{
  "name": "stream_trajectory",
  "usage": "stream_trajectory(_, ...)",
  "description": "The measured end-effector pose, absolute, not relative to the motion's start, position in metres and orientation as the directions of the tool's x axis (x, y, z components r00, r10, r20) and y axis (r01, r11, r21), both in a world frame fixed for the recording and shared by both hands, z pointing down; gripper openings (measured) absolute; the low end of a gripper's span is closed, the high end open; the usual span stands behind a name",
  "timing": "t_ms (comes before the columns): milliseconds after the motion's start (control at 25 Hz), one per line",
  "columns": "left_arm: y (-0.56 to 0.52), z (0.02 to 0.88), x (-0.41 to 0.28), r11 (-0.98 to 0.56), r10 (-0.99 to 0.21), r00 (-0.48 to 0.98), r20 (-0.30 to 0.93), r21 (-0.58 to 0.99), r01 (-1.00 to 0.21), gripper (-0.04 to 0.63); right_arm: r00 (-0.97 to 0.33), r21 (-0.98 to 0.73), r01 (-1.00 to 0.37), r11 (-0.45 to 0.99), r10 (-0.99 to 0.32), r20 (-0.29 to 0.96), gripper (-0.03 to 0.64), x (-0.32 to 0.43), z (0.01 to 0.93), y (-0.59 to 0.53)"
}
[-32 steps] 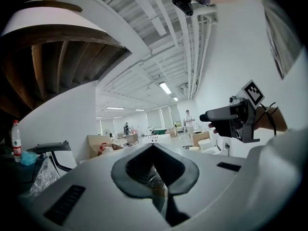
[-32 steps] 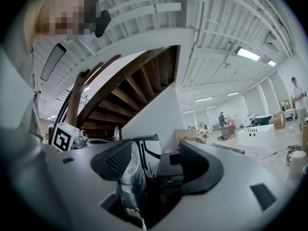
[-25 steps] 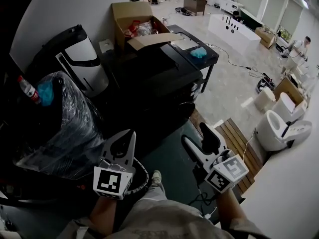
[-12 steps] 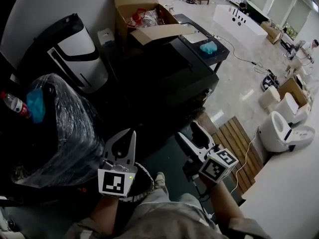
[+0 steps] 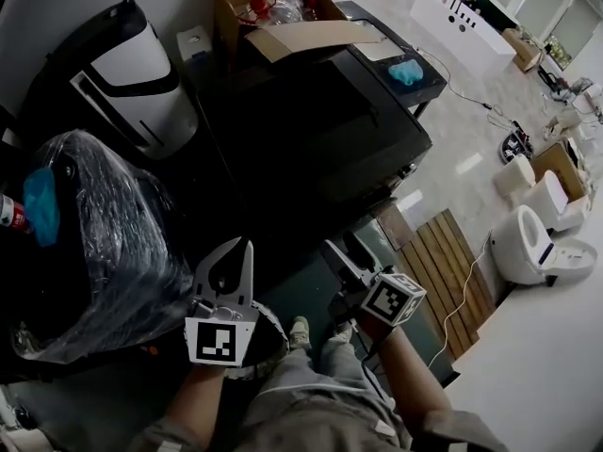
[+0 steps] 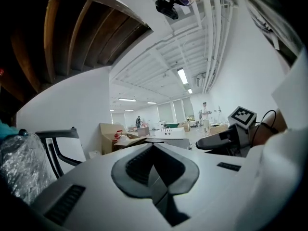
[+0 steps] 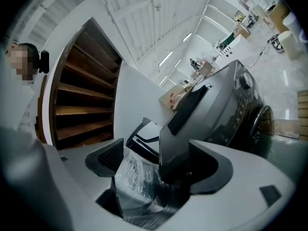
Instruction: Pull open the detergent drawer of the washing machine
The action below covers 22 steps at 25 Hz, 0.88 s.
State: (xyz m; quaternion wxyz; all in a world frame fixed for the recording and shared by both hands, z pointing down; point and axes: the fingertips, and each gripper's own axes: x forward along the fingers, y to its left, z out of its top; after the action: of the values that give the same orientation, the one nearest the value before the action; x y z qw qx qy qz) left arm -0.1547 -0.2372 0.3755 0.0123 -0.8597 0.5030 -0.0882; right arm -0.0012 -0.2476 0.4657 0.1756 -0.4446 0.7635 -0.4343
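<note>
Holding both near level | left tongs (image 5: 246,246) closed | right tongs (image 5: 337,246) just opening, seemingly empty

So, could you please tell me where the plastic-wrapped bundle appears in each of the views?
Head view: the bundle fills the left side.
Left gripper view: it sits at the lower left edge.
Right gripper view: it is low in the centre.
Shared landmark: the open cardboard box, at the top in the head view, left of centre in the left gripper view, and small at mid-frame in the right gripper view.
</note>
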Motion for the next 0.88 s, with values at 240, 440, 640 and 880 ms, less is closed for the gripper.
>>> stream_trajectory(240, -0.253, 0.423, -0.152, -0.470, -0.874, 0.451, 0.182, -0.085, -0.878, 0.014, -0.550, -0.866, -0.474, 0.160, -0.822, 0.149, 0.407, -0.001, 0.531, -0.267)
stream_trajectory(440, -0.263, 0.460, -0.148, -0.455, -0.877, 0.430, 0.214, -0.083, -0.887, 0.014, -0.571, -0.906, -0.410, 0.108, -0.805, 0.163, 0.416, -0.007, 0.582, -0.277)
stream_trajectory(640, -0.270, 0.491, -0.148, -0.431, -0.881, 0.403, 0.247, -0.071, -0.900, 0.014, -0.585, -0.934, -0.348, 0.083, -0.797, 0.147, 0.425, -0.012, 0.618, -0.291)
stream_trajectory(880, -0.271, 0.520, -0.153, -0.407, -0.885, 0.375, 0.276, -0.069, -0.911, 0.014, -0.594, -0.958, -0.264, 0.110, -0.801, 0.072, 0.438, -0.016, 0.634, -0.307)
